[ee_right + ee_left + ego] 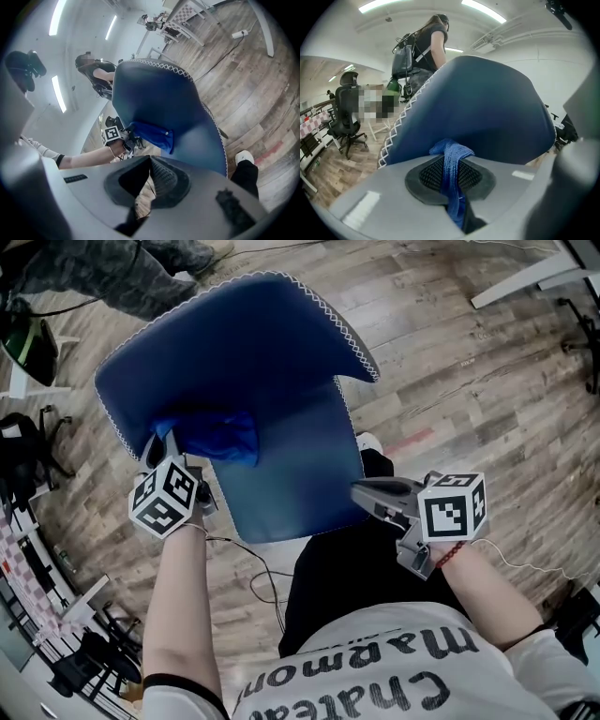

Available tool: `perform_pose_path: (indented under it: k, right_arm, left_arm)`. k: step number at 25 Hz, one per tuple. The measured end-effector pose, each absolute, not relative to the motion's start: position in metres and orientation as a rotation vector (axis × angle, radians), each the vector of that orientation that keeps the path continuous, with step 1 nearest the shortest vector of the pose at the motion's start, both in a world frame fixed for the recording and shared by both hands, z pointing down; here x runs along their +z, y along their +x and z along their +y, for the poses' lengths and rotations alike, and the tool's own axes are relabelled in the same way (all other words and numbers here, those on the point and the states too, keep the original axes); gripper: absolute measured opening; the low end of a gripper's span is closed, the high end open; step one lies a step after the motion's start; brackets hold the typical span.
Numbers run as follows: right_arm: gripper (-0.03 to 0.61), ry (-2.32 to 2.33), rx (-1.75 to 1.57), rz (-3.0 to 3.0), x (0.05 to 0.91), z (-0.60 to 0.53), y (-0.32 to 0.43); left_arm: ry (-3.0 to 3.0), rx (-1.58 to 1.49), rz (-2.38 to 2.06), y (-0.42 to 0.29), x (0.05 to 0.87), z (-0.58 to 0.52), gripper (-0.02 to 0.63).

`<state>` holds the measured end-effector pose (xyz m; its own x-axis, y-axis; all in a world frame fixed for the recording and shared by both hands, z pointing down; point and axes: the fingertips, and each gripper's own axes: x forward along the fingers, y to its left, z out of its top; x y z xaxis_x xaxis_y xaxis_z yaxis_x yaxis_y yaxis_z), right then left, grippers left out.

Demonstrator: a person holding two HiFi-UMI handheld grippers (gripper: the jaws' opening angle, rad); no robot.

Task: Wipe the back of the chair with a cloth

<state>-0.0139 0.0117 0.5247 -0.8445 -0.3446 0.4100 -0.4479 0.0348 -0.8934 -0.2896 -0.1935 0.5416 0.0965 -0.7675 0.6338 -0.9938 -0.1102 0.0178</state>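
The blue chair back (253,371), edged with white zigzag stitching, stands right in front of me. A blue cloth (214,435) lies pressed against its lower left part. My left gripper (161,446) is shut on that cloth; in the left gripper view a bunched fold of the cloth (452,171) runs between the pads, with the chair back (487,112) just beyond. My right gripper (362,491) hovers at the chair's lower right edge, shut and holding nothing. The right gripper view shows the chair back (159,103), the cloth (152,133) and the left gripper (112,135) from the side.
A person in camouflage trousers (141,268) stands behind the chair. A black office chair (347,117) is off to the left on the wooden floor (450,362). White table legs (530,276) lie at the top right. A thin cable (258,568) trails by my legs.
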Motion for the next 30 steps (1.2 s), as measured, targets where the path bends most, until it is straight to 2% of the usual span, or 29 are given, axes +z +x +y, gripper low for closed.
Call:
perform_pose_path:
  k: [13,30]
  right_arm:
    - [0.015,0.940,1.984,-2.159,0.534,0.002,0.018]
    - [0.015,1.017,2.033,-2.124,0.545,-0.004,0.057]
  left_arm:
    - [2.004,0.694,-1.652,-0.256,0.560,-0.207,0.041]
    - [2.052,0.609,-1.447,-0.142,0.585,-0.205,0.038]
